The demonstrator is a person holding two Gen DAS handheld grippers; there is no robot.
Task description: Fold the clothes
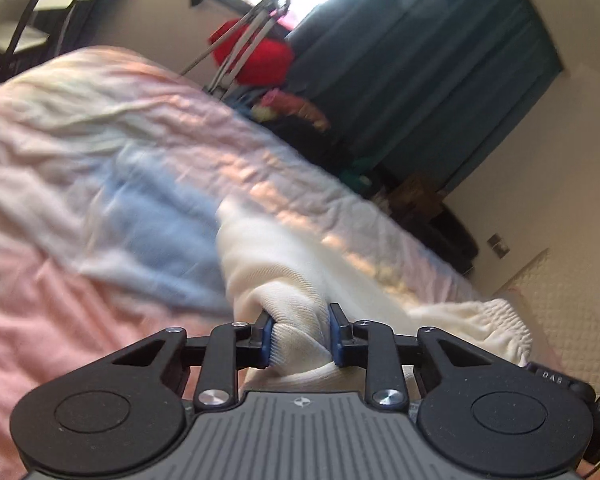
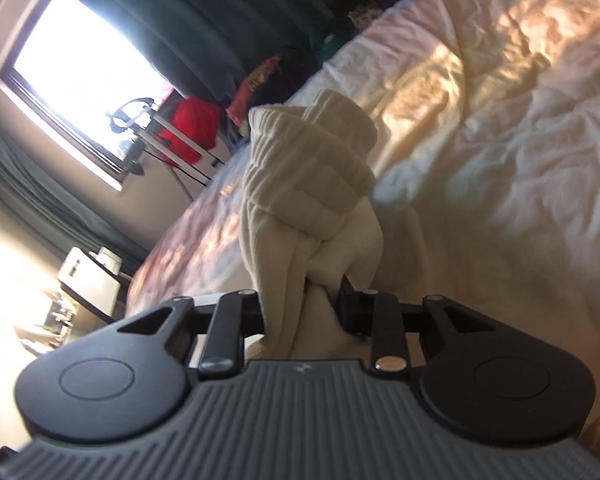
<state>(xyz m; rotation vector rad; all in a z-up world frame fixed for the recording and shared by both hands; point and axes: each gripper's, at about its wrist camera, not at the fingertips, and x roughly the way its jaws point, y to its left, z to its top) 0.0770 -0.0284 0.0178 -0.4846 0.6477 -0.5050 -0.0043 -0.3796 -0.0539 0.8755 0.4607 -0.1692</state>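
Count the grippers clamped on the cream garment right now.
2. The left gripper pinches a bunched fold of the cream garment over the bed. The right gripper grips another bunch below its ribbed cuff.

Left hand-held gripper [image 1: 300, 334] pinches a cream garment [image 1: 284, 280], apparently ribbed, above blurred bedding [image 1: 100, 160].

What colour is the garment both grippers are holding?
Cream white, ribbed knit garment, shown best in the right wrist view.
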